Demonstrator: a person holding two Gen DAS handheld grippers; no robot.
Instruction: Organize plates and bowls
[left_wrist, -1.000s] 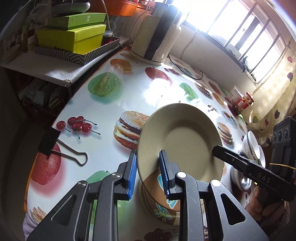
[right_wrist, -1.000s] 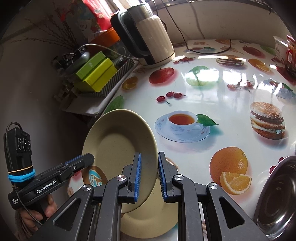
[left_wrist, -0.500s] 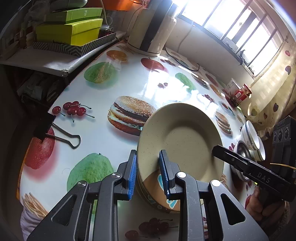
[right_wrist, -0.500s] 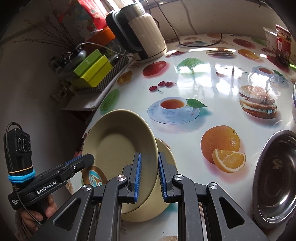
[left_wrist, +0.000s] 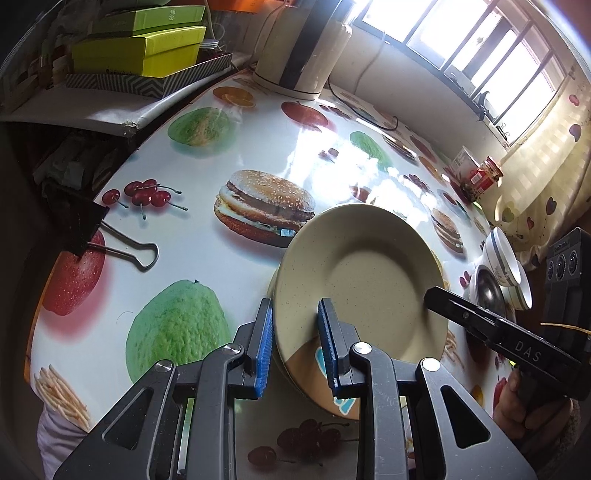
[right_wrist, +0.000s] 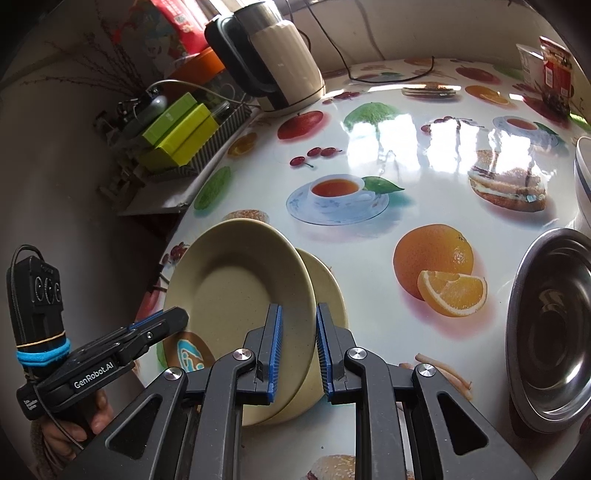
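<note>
The upper beige plate (left_wrist: 369, 280) is held tilted by both tools above a second beige plate (right_wrist: 327, 291) that lies on the counter (left_wrist: 229, 258) near its near-left edge. The left hand-held gripper (left_wrist: 295, 343) is clamped on one side of the upper plate's rim; the right hand-held gripper (right_wrist: 298, 350) is clamped on the opposite side of the rim. A steel bowl (right_wrist: 550, 332) is set at the counter's right edge, beside white bowls (left_wrist: 506, 262). A kettle (right_wrist: 277, 62) is placed at the far edge.
</note>
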